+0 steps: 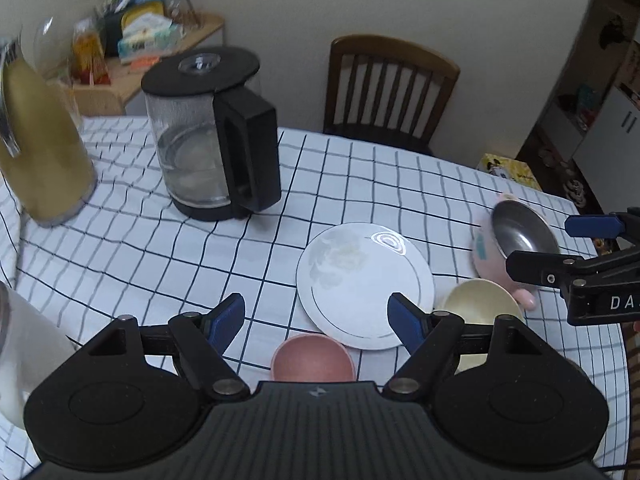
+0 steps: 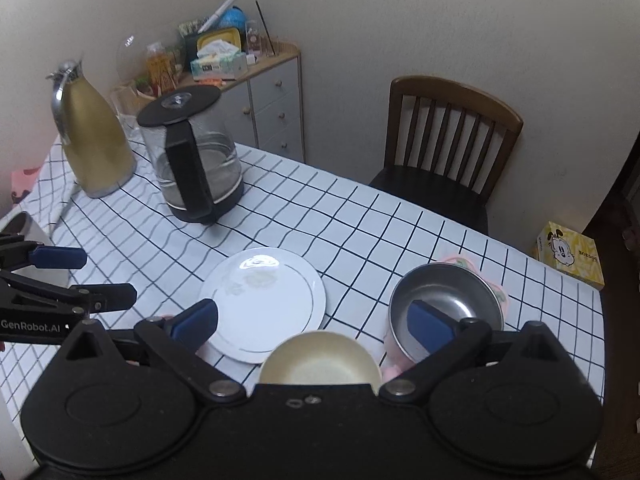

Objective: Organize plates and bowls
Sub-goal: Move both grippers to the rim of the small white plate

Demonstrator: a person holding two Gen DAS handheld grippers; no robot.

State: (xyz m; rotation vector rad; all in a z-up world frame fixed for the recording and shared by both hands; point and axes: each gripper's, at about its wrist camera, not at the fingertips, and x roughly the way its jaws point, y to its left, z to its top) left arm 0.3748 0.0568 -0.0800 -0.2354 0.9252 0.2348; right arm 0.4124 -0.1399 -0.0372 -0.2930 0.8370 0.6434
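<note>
Checked table (image 1: pixel 160 248) was a mess: plate (image 1: pixel 364 284) and bowls unstacked, your fingers on both grippers wide open, empty.

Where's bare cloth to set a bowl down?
Free: the checked cloth between the glass kettle and the white plate, and the stretch from the plate back toward the chair. Crowded: the near edge, where the pink bowl, cream bowl and steel bowl cluster round the plate.
</note>
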